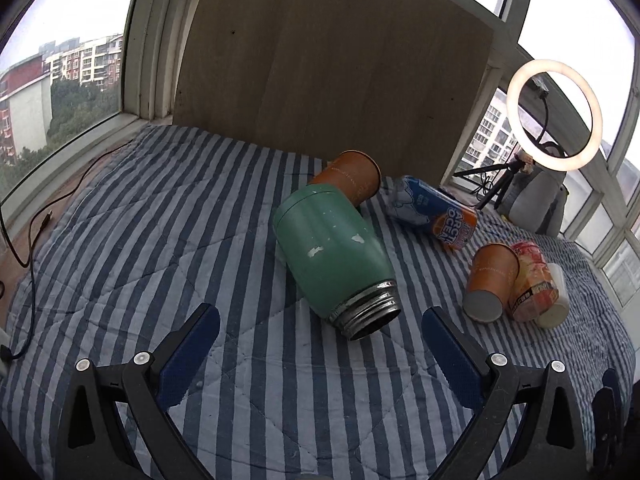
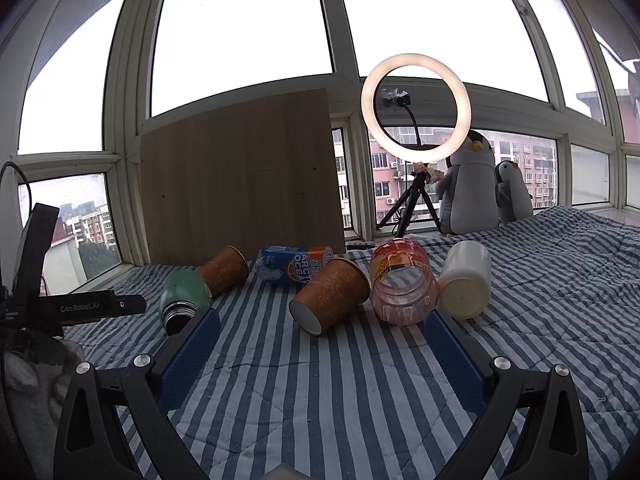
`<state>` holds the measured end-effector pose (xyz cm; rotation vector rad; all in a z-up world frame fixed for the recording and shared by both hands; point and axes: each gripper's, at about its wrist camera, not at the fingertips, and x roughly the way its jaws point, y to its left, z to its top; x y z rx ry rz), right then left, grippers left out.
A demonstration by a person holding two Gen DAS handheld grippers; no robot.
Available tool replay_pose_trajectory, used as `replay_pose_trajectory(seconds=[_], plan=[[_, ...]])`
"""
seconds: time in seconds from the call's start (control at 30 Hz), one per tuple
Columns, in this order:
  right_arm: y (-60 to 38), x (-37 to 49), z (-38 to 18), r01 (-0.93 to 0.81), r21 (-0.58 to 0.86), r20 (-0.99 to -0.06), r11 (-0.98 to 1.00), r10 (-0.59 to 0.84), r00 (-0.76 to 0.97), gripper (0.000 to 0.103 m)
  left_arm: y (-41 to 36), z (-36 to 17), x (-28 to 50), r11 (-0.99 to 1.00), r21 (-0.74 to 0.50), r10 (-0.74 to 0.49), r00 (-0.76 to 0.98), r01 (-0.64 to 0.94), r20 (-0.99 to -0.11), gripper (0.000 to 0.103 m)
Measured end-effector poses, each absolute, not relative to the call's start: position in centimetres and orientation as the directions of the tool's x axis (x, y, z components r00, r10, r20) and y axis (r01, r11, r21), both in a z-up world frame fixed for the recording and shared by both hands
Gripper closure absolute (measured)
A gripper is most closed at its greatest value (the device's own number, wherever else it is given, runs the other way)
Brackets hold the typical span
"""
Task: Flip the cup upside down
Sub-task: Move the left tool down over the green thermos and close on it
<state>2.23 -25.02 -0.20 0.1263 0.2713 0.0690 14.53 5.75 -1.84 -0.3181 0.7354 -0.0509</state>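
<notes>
Your right gripper, jaws spread and empty, alone reveals two penguin toys; two orange cups lie toppled ahead, the nearer just beyond its fingertips, while your left gripper gapes before one green flask.

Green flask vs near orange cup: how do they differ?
The green flask is painted metal with chipped spots; the near orange cup is patterned paper. The flask's open threaded mouth faces the left gripper; the cup shows its closed white base. The flask looks bulkier. Both lie on their sides.
</notes>
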Motion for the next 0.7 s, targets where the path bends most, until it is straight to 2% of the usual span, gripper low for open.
replay_pose_trajectory(seconds=[0.17, 0.3, 0.57, 0.7], plan=[[-25.0, 2.3, -0.2, -0.051, 0.134, -0.267, 0.990, 0.086, 0.960, 0.002, 6.7, -2.8, 20.5, 0.917, -0.384, -0.223, 0.655, -0.111, -0.722, 0.001], [-25.0, 2.3, -0.2, -0.051, 0.134, -0.270, 0.990, 0.086, 0.959, 0.002, 7.1, -3.8, 23.9, 0.881, -0.445, -0.264, 0.613, -0.160, -0.744, 0.001], [-24.9, 2.4, -0.2, -0.051, 0.132, -0.271, 0.990, 0.086, 0.959, 0.002, 6.8, -5.2, 26.8, 0.879, -0.432, -0.253, 0.570, -0.202, -0.782, 0.002], [-24.9, 2.5, -0.3, -0.049, 0.133, -0.277, 0.990, 0.085, 0.957, 0.002, 6.6, -6.1, 27.1, 0.875, -0.440, -0.268, 0.555, -0.201, -0.788, 0.007]])
